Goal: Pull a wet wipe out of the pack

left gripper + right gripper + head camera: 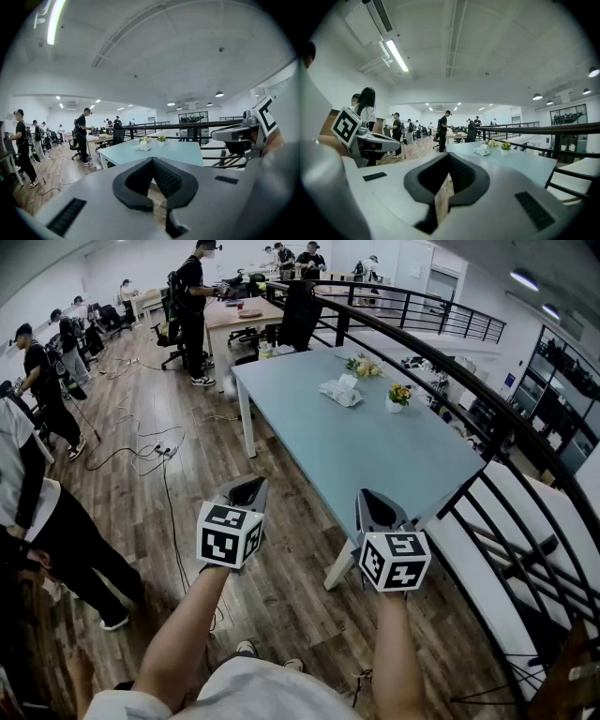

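Left gripper (pixel 249 487) and right gripper (pixel 376 502) hung closed, empty, short of the table (pixel 394 460); pack (pixel 340 391) lay ahead, near its far end.

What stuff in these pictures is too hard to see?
- White bundle on the table: too small in every view to tell if it is the wipe pack.
- Table's near corner: head view, hidden behind the right gripper.
- Things on the far desk: head view, too small.
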The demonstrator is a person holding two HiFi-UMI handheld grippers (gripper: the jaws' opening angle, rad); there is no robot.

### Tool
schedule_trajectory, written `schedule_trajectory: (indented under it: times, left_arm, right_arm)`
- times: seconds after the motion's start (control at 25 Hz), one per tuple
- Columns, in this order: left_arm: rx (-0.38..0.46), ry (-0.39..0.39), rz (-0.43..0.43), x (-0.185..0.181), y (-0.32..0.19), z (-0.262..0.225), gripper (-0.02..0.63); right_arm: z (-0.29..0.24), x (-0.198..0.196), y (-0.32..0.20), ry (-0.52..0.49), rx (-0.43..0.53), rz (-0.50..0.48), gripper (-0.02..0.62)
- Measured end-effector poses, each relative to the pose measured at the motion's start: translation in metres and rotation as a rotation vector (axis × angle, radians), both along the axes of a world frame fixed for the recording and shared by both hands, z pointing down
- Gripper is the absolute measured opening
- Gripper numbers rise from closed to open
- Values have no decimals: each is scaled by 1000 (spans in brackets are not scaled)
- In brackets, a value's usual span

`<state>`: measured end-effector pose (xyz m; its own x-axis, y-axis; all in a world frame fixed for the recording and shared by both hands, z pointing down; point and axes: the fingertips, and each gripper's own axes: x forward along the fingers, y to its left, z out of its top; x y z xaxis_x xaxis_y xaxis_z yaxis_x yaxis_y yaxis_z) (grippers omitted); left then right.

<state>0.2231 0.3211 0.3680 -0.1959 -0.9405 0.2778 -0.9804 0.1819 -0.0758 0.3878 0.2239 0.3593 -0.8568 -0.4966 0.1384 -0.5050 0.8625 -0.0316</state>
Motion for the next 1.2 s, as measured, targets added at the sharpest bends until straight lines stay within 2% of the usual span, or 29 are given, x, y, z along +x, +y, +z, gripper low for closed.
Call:
schedule_trajectory:
  times: [0.64,0.88,1.2]
  left_arm:
    - [-11,15,5,-12,-17,13,-8]
    - [-14,26,11,-38,-28,14,-8]
    - [-25,38,36,-100,-71,25,-8]
  right_arm:
    - [18,-25,-8,5,-25,-42,5]
    - [17,-48,-18,3,-36,-32,6]
    - [30,-103,-59,20,-59,4,74]
